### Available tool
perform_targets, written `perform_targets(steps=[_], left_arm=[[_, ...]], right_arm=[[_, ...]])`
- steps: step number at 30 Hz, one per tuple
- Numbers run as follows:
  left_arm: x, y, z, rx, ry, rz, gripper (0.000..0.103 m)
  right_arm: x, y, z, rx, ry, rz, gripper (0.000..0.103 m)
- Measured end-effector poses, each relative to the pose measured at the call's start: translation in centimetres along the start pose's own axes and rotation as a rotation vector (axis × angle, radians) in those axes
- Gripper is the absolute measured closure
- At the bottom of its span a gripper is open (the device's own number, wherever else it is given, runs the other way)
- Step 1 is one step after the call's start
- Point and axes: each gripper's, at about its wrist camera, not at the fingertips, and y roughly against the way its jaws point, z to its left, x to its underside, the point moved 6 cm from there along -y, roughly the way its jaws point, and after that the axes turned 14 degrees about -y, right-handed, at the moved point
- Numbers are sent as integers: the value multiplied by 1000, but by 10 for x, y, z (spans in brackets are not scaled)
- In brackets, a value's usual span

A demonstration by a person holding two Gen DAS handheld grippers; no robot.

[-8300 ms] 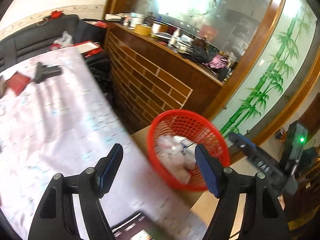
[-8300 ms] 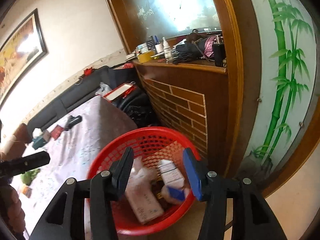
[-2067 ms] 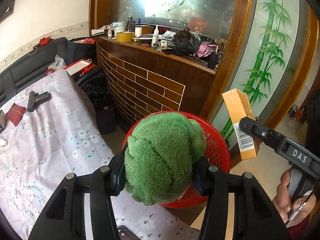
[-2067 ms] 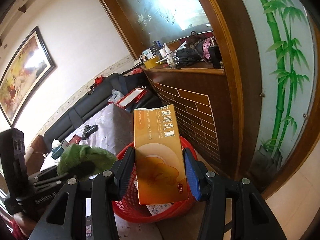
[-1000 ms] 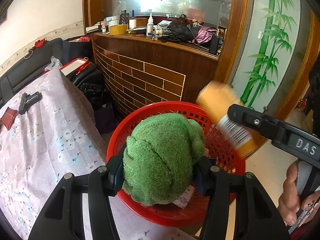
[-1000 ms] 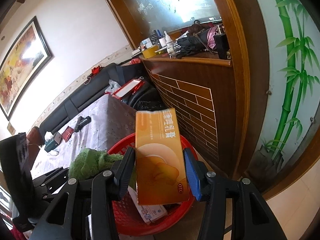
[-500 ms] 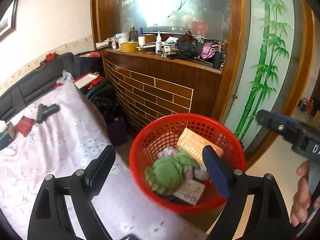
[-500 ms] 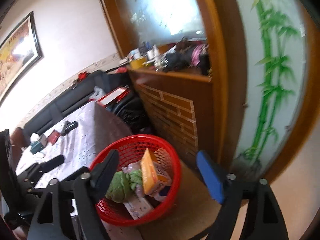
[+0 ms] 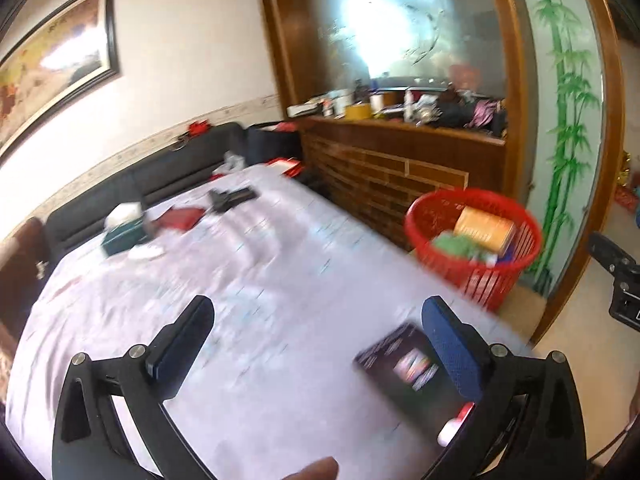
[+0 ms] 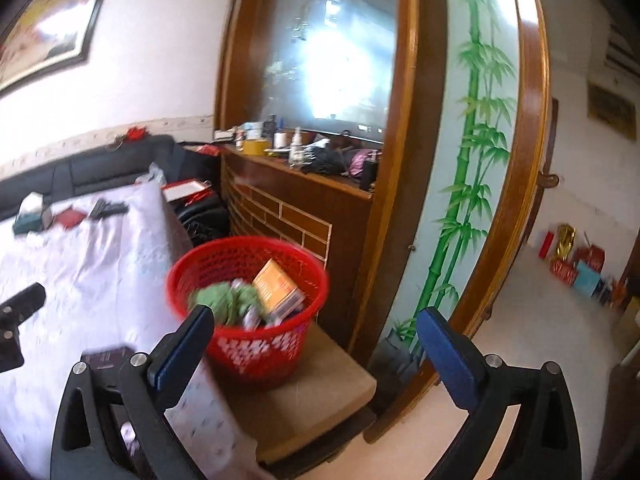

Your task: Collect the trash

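- Ahead of the left gripper (image 9: 316, 344), seen from its own wrist camera, spreads a table under a pale flowered cloth (image 9: 248, 288); the jaws are spread wide with nothing between them.
- Just inside its right finger lies a dark glossy packet (image 9: 404, 364), flat on the cloth.
- Far ahead and to the right stands the red basket (image 9: 480, 276), past the cloth's edge, with an orange box (image 9: 484, 228) and a green cloth wad (image 9: 456, 245) inside (the frame is motion-blurred).
- Far ahead and to the left lie a dark green box (image 9: 122, 236), a red wallet (image 9: 180, 218) and a black gun-shaped item (image 9: 232, 199).
- Between the fingers of the right gripper (image 10: 314, 338), from its wrist camera, the red basket (image 10: 256, 352) sits ahead, nearer the left finger, on a brown stool (image 10: 304, 404).
- Its jaws are equally wide apart and empty; the orange box (image 10: 276, 286) leans tilted in the basket beside the green cloth wad (image 10: 218, 300).
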Motion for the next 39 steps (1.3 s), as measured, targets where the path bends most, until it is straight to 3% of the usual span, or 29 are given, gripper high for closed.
perform_targets(steps=[4, 7, 11, 19, 30, 39], left_arm=[[34, 7, 10, -71, 40, 62, 0], [49, 18, 15, -147, 48, 67, 0], [58, 30, 18, -185, 64, 74, 0], [66, 31, 5, -169, 10, 68, 0], [69, 22, 2, -131, 33, 88, 0], [71, 22, 4, -141, 32, 89, 0]], right_arm=[[22, 8, 17, -41, 37, 47, 0], [28, 15, 26, -60, 67, 41, 0], [31, 24, 33, -77, 78, 26, 0], [37, 24, 40, -78, 81, 33, 0], [39, 18, 36, -69, 84, 40, 0], [38, 16, 33, -63, 82, 39, 0]])
